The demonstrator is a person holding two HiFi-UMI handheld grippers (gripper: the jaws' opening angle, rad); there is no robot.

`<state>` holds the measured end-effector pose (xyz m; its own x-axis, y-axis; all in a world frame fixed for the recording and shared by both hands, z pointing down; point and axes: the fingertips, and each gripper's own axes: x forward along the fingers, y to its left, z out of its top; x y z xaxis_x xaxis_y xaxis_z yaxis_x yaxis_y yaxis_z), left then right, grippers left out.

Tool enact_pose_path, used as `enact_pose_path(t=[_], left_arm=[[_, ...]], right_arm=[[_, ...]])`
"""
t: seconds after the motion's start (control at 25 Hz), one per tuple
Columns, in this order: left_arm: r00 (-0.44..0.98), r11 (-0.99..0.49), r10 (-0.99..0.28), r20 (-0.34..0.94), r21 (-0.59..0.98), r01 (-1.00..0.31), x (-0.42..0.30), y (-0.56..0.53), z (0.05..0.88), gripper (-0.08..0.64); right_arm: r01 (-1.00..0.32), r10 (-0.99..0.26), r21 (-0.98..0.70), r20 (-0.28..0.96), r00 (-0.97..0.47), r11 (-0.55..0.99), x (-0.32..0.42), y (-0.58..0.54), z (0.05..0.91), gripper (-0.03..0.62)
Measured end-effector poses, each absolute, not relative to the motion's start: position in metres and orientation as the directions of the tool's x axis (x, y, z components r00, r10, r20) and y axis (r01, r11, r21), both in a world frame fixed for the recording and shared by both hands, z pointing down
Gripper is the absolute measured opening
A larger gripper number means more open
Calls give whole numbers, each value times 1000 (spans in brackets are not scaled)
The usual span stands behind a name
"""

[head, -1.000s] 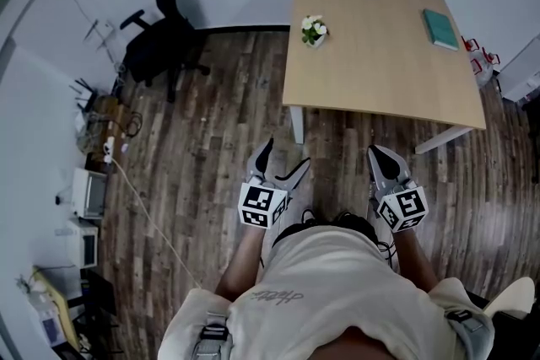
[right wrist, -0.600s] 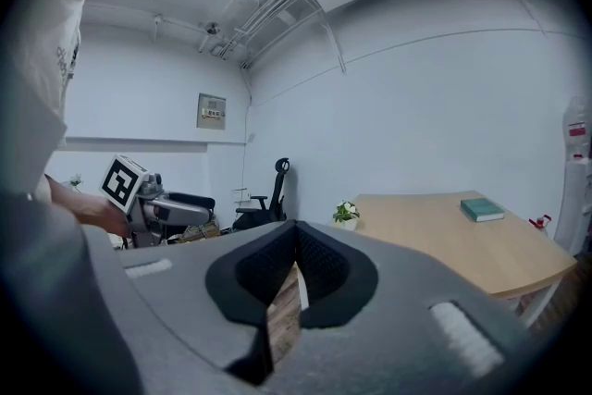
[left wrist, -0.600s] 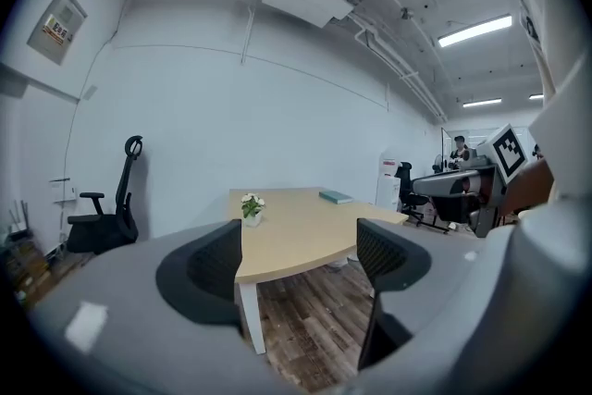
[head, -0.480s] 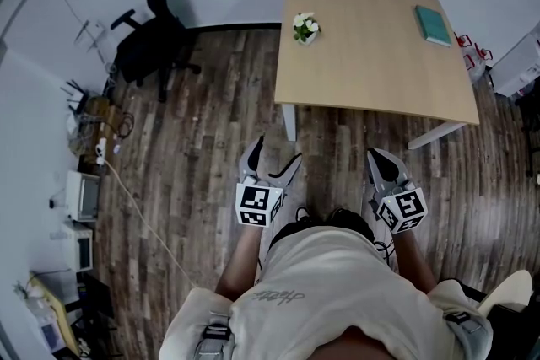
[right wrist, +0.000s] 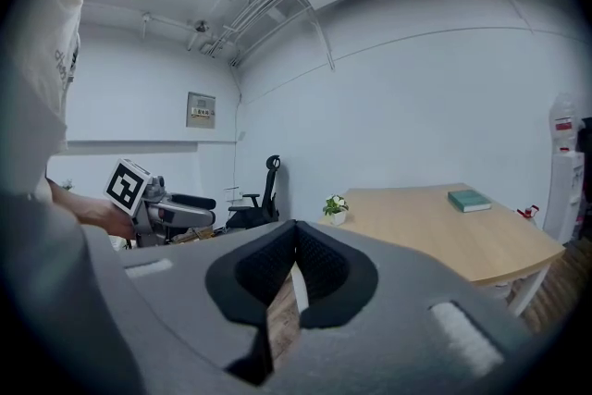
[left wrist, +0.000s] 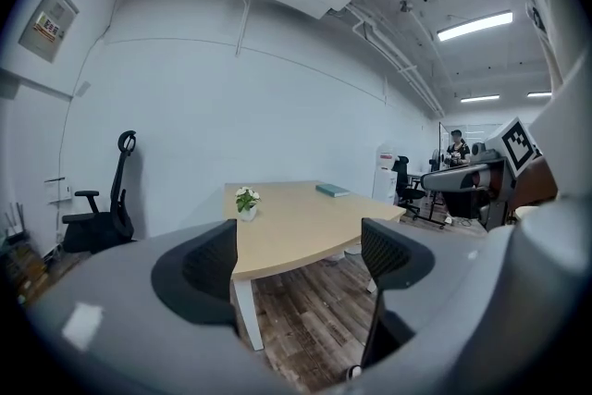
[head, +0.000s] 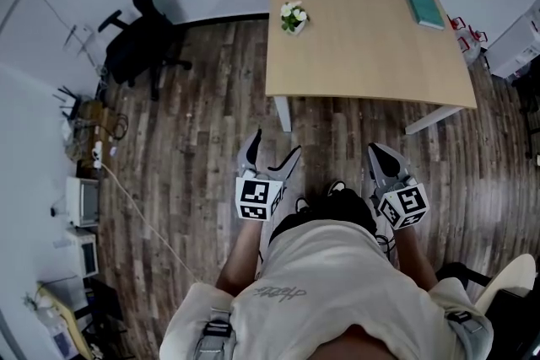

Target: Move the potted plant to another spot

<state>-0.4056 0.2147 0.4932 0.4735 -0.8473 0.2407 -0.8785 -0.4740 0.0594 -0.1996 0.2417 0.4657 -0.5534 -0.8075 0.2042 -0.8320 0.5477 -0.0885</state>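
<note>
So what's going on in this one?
A person stands on the wood floor short of the table, a gripper in each hand. The left gripper is open and empty; the right gripper is shut on nothing. The potted plant sits untouched by the table's left edge, a teal book toward its far right.

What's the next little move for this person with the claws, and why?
Probably a step toward the table, carrying the open left claw up to the potted plant. Both claws hang over the floor, short of the table, and the plant sits near its far left corner, on that claw's side. The right claw is shut and empty.
</note>
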Motion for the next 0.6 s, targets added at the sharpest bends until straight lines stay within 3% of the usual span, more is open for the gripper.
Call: enact_pose_path(t=[0.6], left_arm=[[482, -492, -808, 338, 62, -868, -386, 171, 506, 422]], right_arm=[[-794, -766, -124, 210, -607, 595, -202, 178, 478, 3]])
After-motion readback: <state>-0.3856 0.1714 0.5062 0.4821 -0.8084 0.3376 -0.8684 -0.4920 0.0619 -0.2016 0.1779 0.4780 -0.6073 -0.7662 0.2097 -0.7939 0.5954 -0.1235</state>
